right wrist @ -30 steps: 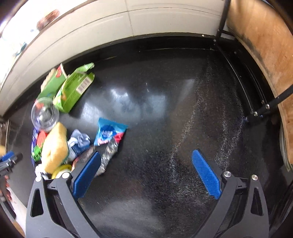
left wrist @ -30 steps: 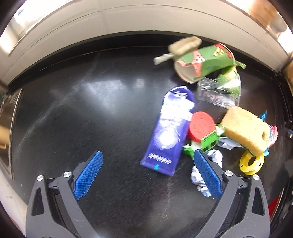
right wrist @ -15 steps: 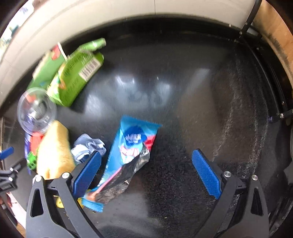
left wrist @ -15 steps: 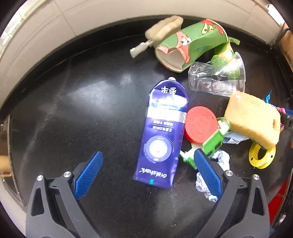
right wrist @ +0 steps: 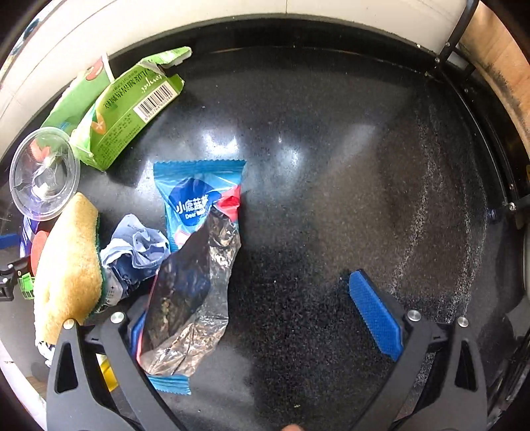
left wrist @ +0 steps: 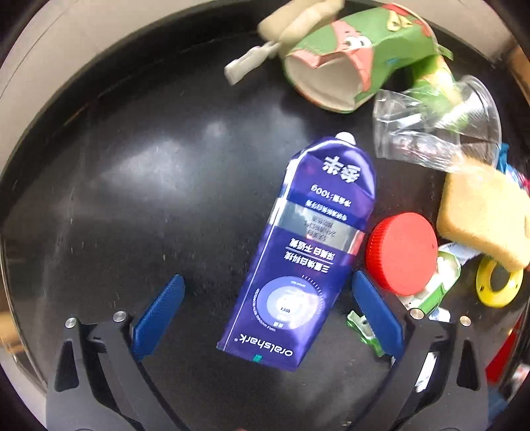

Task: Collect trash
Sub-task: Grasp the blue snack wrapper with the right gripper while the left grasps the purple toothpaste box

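My left gripper (left wrist: 265, 318) is open, low over a flat purple toothpaste box (left wrist: 298, 252) that lies between its pads on the black counter (left wrist: 132, 205). My right gripper (right wrist: 265, 321) is open, low over a torn blue snack wrapper (right wrist: 195, 252) that lies over its left pad. Other trash lies around: a red lid (left wrist: 400, 253), a yellow sponge (left wrist: 483, 215), a clear plastic cup (left wrist: 434, 132), a green paper cup (left wrist: 351, 56), a crumpled paper (right wrist: 135, 252) and a green carton (right wrist: 129, 109).
A yellow ring (left wrist: 498, 285) and green scraps (left wrist: 364, 331) lie at the left view's right side. A pale wall (right wrist: 232, 20) borders the counter's far edge. A black frame and wooden board (right wrist: 497, 66) stand to the right.
Both grippers have moved forward and down toward the trash. The purple box now sits between the left pads. The blue wrapper now lies at the right gripper's left pad.
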### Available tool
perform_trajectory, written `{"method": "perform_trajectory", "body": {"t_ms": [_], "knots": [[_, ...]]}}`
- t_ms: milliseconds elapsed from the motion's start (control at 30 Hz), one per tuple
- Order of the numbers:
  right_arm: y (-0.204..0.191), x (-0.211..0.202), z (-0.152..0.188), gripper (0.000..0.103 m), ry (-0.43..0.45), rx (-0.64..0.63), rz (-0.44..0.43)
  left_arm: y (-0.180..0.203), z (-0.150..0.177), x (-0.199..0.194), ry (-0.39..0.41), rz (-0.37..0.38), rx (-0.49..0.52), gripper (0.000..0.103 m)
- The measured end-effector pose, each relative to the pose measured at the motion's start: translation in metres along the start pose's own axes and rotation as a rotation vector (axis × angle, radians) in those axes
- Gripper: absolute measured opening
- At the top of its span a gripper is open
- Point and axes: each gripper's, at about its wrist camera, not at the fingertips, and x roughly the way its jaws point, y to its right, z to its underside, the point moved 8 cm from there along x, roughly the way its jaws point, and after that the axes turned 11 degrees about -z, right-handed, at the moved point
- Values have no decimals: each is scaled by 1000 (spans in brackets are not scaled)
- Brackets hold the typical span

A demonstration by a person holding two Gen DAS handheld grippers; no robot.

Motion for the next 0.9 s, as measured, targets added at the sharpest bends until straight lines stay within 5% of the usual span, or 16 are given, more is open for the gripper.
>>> {"method": "perform_trajectory", "body": {"t_ms": [300,333,367,400,500,600,900], "knots": [[-3,-3,4,96,-19,-62,-18,5,-4,-7,92,9,23,98],[-6,-4,2,81,-7,-98,-30,16,7,-13,104,6,11,94],[-10,-10,1,35,25,-133,-42,15,13,-16,135,8,-2,68],[-11,-16,-1,1,41,-138,-50,13,13,-24,167,-10,-6,53],[-1,-18,-2,3,27,-33,-127,12,21,-26,163,4,-35,50],[9,-28,-2,3,48,-19,-115,4,25,-32,157,65,-117,50],[30,-66,2,3,121,7,-121,-12,38,-79,254,53,-199,50]]}}
